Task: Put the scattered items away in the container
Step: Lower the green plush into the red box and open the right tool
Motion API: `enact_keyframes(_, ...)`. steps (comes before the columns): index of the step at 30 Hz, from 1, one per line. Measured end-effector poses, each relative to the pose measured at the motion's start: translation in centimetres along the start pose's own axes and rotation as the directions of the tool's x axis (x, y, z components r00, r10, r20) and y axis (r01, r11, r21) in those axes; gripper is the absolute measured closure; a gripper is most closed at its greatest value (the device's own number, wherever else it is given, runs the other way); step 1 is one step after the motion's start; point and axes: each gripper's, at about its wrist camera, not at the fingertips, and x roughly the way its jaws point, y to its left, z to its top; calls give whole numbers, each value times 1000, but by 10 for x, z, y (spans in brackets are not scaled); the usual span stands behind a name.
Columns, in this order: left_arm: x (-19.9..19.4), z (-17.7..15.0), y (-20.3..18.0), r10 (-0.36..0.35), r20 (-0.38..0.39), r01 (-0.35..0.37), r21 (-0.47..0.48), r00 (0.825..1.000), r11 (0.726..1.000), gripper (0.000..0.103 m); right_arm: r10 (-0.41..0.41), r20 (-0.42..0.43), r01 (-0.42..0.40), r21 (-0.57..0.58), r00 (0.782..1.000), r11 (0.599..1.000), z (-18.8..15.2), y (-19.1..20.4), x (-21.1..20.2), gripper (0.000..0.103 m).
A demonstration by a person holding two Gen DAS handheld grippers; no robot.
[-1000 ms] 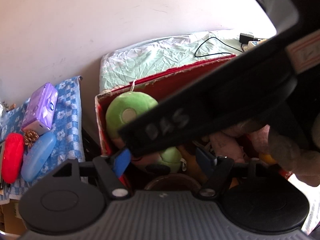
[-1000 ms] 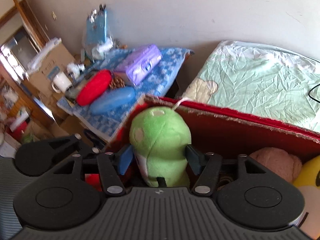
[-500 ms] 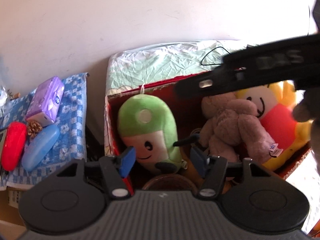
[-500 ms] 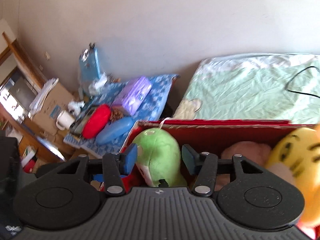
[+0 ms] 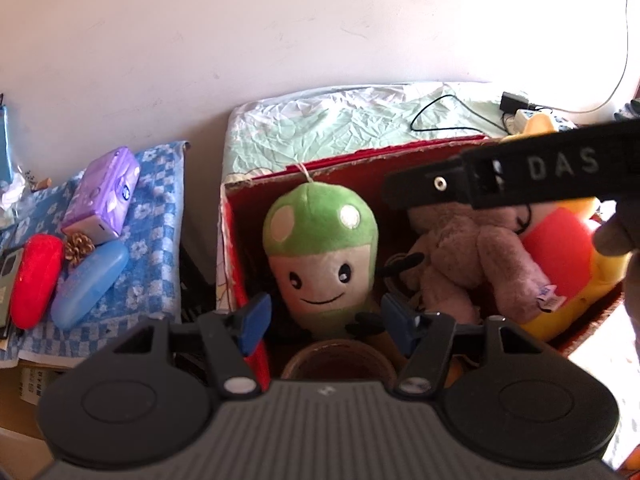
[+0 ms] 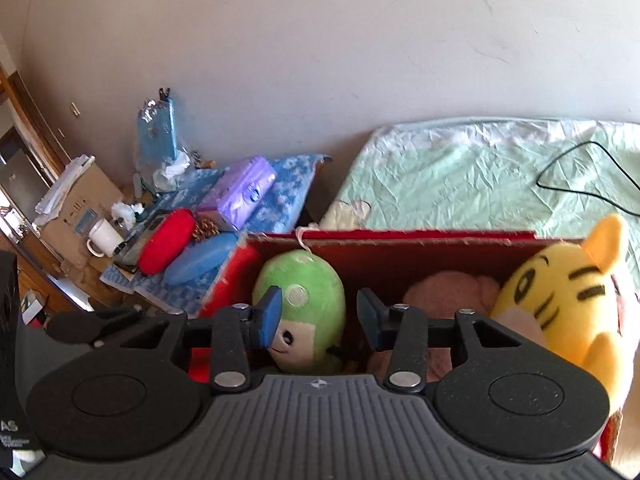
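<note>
While our right gripper [image 6: 318,316], jaws just closing on nothing, and left gripper [image 5: 322,322], apart and empty, hover over the box [image 5: 400,156], we could snag the green plush [image 5: 320,256] w/ a fingertip.

Red cardboard box [image 5: 304,170] on floor before green-sheeted mattress [image 5: 352,120]. Inside: green mushroom plush [image 5: 320,248] left, brown teddy [image 5: 472,256] middle, yellow tiger plush [image 6: 560,292] right. Blue checked cloth [image 5: 156,216] left of box, purple tissue pack [image 5: 100,196] on it.

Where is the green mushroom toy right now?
The green mushroom plush toy sits upright inside the red cardboard box, at its left end, beside the brown teddy bear in the left wrist view.
</note>
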Motion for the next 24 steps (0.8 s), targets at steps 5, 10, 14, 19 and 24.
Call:
enact_keyframes(5,0,-1,1,-4,0,4,-16,1000,1000,38,12,-38,-12,9,999,1000,1,0,8,57)
enact_keyframes(10,-4,0,-2,-2,6,2,-23,1000,1000,38,36,-60,-34,33,998,999,5,2,25,57)
enact_keyframes(14,-7,1,-3,1,20,0,-32,1000,999,38,73,-48,-71,40,996,997,5,4,21,57)
enact_keyframes(19,-7,3,0,16,39,-13,-63,999,998,36,50,-14,-49,23,999,999,1,8,1,57)
enact_keyframes(24,-1,7,4,10,29,-7,-89,1000,996,36,16,5,-16,13,1000,1000,6,4,-7,57)
